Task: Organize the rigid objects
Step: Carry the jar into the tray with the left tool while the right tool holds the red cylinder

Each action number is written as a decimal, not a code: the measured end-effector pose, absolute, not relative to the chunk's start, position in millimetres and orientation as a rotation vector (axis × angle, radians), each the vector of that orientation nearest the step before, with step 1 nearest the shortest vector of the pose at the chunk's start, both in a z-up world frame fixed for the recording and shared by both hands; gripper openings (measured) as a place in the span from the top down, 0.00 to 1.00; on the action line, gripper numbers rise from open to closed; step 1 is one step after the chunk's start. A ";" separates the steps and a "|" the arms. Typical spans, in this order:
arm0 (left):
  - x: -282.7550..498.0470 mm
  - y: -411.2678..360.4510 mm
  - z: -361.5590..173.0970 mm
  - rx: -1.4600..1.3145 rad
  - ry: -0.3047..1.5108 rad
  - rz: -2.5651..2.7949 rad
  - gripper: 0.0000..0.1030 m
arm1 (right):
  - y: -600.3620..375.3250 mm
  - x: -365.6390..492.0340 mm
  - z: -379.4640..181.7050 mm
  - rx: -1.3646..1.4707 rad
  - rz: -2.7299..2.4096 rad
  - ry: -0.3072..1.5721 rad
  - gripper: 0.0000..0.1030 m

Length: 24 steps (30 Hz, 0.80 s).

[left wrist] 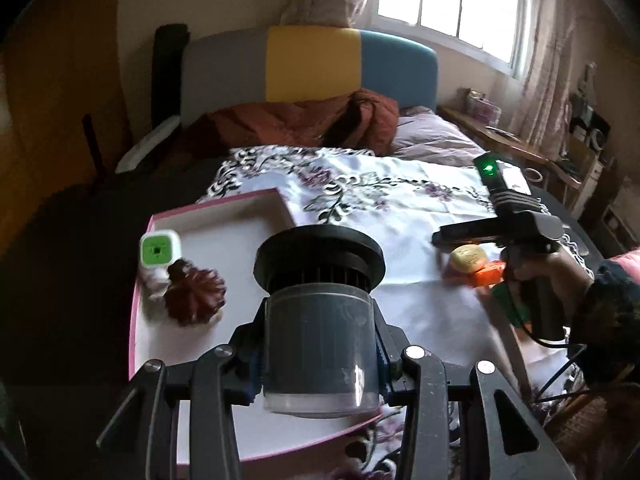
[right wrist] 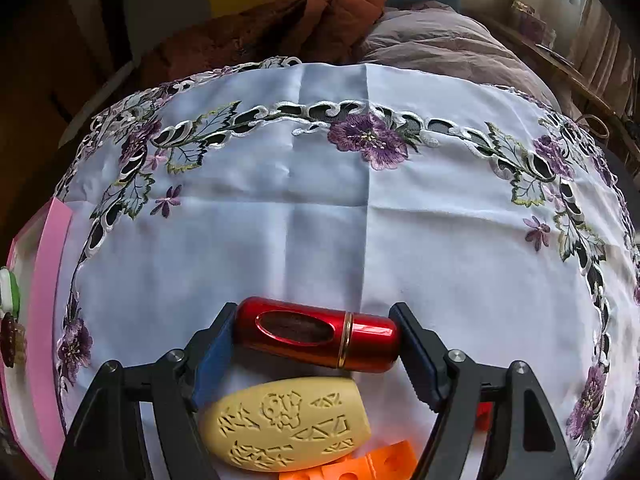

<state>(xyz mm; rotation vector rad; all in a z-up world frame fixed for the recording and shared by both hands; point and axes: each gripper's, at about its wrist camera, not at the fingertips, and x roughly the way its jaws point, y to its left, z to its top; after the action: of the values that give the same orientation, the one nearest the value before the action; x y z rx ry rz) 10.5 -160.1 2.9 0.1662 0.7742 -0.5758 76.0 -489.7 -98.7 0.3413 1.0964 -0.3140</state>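
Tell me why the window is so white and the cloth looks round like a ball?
Left wrist view: daylight overexposes the window, leaving the room's left side dark. Right wrist view: the fisheye lens bulges the flat cloth, and the corners go black.

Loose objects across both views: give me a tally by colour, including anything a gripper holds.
Grey/black: 1, canister in the left gripper
Green-white: 1, cube in the tray
Brown: 1, carved piece in the tray
Red: 1, tube between the right gripper's fingers
Yellow: 1, embossed piece
Orange: 1, block
Total: 6
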 end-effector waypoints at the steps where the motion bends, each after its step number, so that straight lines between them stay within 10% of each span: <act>1: 12.2 -156.4 1.2 0.161 0.784 -0.569 0.58 | -489.6 75.9 -98.7 0.340 -0.314 1.096 0.25; 24: 70.1 -74.7 -58.3 0.023 1.022 -0.409 0.58 | -489.6 76.7 -97.8 0.325 -0.315 1.098 0.25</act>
<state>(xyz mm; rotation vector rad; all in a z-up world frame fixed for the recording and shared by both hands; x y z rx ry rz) 70.1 -74.7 -58.3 0.0227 1.0221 -0.4090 76.7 -489.6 -97.8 0.3253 1.0977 -0.3152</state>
